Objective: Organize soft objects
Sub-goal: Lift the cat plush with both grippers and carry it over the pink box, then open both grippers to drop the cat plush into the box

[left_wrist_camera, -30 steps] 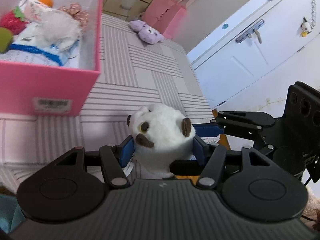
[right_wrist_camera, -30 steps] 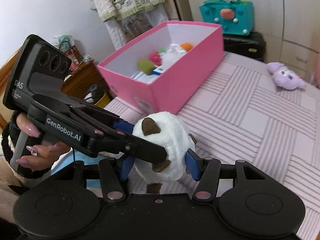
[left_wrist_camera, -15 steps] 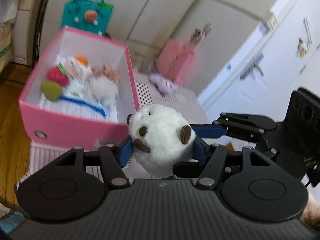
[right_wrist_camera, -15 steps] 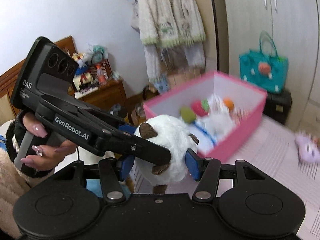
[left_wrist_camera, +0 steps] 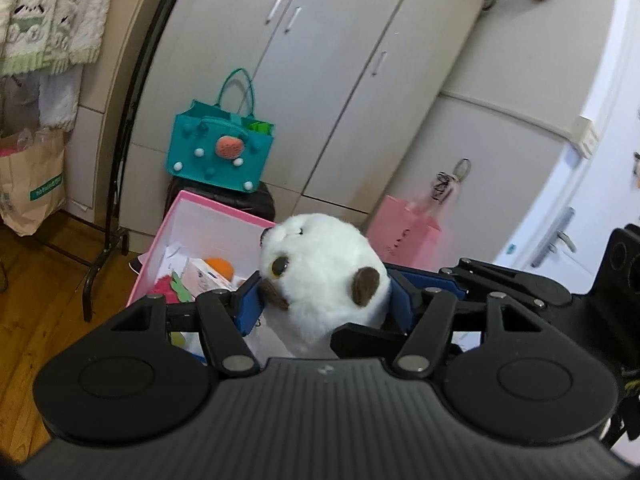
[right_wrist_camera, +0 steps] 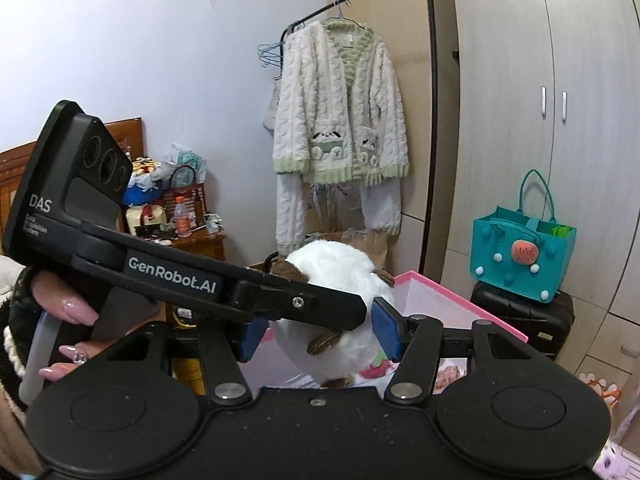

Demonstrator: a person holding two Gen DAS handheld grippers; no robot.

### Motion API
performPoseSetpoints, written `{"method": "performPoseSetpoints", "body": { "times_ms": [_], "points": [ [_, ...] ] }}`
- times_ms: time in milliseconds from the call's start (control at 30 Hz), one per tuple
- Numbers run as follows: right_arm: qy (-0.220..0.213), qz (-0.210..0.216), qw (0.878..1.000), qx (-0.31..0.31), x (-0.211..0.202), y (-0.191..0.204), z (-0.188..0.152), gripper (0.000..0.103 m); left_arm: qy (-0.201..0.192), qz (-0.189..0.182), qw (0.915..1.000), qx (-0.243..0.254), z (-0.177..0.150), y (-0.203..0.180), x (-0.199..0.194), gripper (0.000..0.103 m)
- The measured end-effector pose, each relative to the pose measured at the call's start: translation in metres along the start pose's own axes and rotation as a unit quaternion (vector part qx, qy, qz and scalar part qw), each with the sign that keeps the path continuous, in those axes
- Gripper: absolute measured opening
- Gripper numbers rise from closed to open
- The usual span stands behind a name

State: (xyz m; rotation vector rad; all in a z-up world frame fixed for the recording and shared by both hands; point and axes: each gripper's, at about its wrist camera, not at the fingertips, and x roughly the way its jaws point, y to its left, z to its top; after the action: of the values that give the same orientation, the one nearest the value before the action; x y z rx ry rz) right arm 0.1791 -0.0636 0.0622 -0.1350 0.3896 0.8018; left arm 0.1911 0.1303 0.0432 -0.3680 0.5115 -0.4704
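Note:
A white plush toy [left_wrist_camera: 324,276] with brown ears and paws is held in the air by both grippers at once. My left gripper [left_wrist_camera: 326,304] is shut on its sides with blue pads. My right gripper [right_wrist_camera: 320,332] is shut on the same plush [right_wrist_camera: 336,280] from another side. The left gripper's body crosses the right wrist view [right_wrist_camera: 180,280]. The plush hangs over the near edge of the pink box [left_wrist_camera: 188,216], which holds several soft toys, among them an orange one [left_wrist_camera: 220,266]. The box rim also shows in the right wrist view [right_wrist_camera: 448,292].
A teal felt bag [left_wrist_camera: 220,152] sits on a dark case behind the box. A pink bag [left_wrist_camera: 404,236] stands to the right. A clothes rack [right_wrist_camera: 432,120] with a fluffy jacket [right_wrist_camera: 340,128] stands on the left, by wardrobe doors [left_wrist_camera: 320,80].
Both grippers have lifted the plush up from the striped bed and tilted upward. The view now shows the wardrobe and rack; the box sits lower and partly behind the plush.

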Motion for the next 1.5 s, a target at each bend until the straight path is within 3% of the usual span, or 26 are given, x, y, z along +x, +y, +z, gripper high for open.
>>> {"method": "performPoseSetpoints", "body": {
  "times_ms": [267, 433, 500, 633, 767, 867, 933, 1300, 1500],
  "points": [
    [0.043, 0.017, 0.999, -0.013, 0.058, -0.033, -0.022, 0.059, 0.032, 0.045, 0.9982, 0.024, -0.003, 0.028, 0.058, 0.062],
    [0.074, 0.015, 0.997, 0.012, 0.087, -0.046, -0.027, 0.053, 0.037, 0.088, 0.9947, 0.037, -0.008, 0.037, 0.075, 0.062],
    [0.079, 0.010, 0.997, -0.005, 0.095, -0.044, -0.031, 0.053, 0.041, 0.102, 0.9929, 0.045, -0.008, 0.039, 0.081, 0.062],
    [0.089, 0.012, 0.996, -0.012, 0.108, -0.048, -0.034, 0.052, 0.051, 0.107, 0.9924, 0.033, -0.008, 0.049, 0.089, 0.062],
    [0.101, -0.005, 0.995, -0.024, 0.115, -0.049, -0.036, 0.052, 0.040, 0.145, 0.9876, 0.044, -0.013, 0.045, 0.091, 0.062],
    [0.100, -0.044, 0.993, -0.050, 0.116, -0.044, -0.039, 0.054, 0.010, 0.174, 0.9808, 0.086, -0.017, 0.030, 0.082, 0.062],
    [0.106, -0.045, 0.993, -0.036, 0.113, -0.047, -0.041, 0.054, -0.007, 0.185, 0.9758, 0.116, -0.018, 0.020, 0.073, 0.063],
    [0.075, -0.045, 0.995, 0.046, 0.061, -0.049, -0.049, 0.055, 0.002, 0.164, 0.9789, 0.121, -0.024, 0.001, 0.029, 0.065],
    [0.064, -0.065, 0.994, 0.069, 0.027, -0.039, -0.046, 0.055, -0.020, 0.141, 0.9776, 0.155, -0.032, -0.025, -0.008, 0.067]
  ]
}}
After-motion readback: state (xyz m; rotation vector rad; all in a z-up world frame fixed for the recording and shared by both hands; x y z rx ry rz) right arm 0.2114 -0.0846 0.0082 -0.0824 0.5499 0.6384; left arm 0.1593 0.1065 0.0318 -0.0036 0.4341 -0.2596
